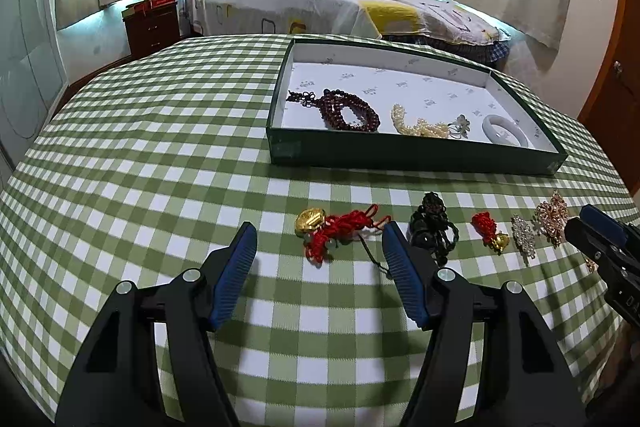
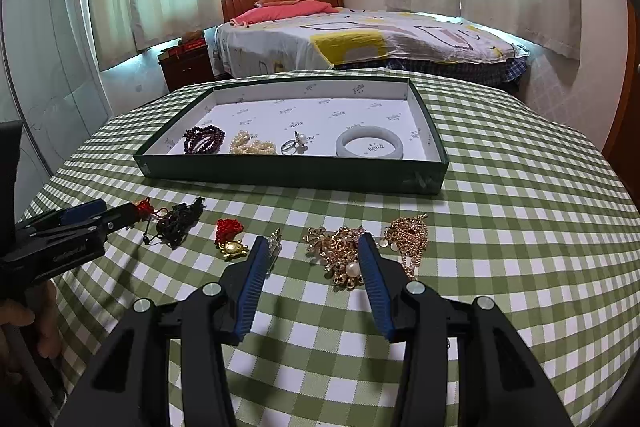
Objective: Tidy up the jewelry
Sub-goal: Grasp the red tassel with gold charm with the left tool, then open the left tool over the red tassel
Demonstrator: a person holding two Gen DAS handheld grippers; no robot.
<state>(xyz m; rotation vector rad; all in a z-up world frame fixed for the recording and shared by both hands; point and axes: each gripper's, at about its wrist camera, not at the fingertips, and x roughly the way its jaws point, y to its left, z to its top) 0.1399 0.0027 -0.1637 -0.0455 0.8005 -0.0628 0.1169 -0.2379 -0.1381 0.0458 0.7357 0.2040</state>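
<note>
From the left wrist view, the left gripper [image 1: 318, 245] hung low over the desk [image 1: 160, 155] with its fingers [image 1: 236, 267] spread wide and nothing between them. Just ahead of the gap lay the red cord charm with a gold piece [image 1: 334, 227]. Next to it, away from the left edge, sat a black bead tangle [image 1: 434, 227], then a small red and gold charm [image 1: 490, 231], then a clear sparkly brooch [image 1: 524, 235] and a gold brooch [image 1: 554, 213]. Behind them all stood the green tray [image 1: 412, 157]. Inside it were dark red beads [image 1: 348, 111], a pearl string [image 1: 418, 125], a ring [image 1: 460, 127] and a white bangle [image 1: 505, 131], all near the tray's front wall. The right gripper [image 1: 600, 231] peeked in beside the gold brooch; I could not tell here how its fingers stood.

From the right wrist view, the right gripper [image 2: 312, 253] also had its fingers [image 2: 252, 275] wide apart and held nothing. A pile of gold pearl brooches [image 2: 340, 251] lay between the tips, and a gold chain piece [image 2: 408, 237] lay just past it. The tray [image 2: 296, 175] was well behind.

Some jewelry was already in the tray and some was not. I think the step was reaching for the next pieces. Next, each gripper likely needs to dip down, close gently on its piece, and carry it to a bare spot in the tray. The loose cords and chains could slip or snag.
</note>
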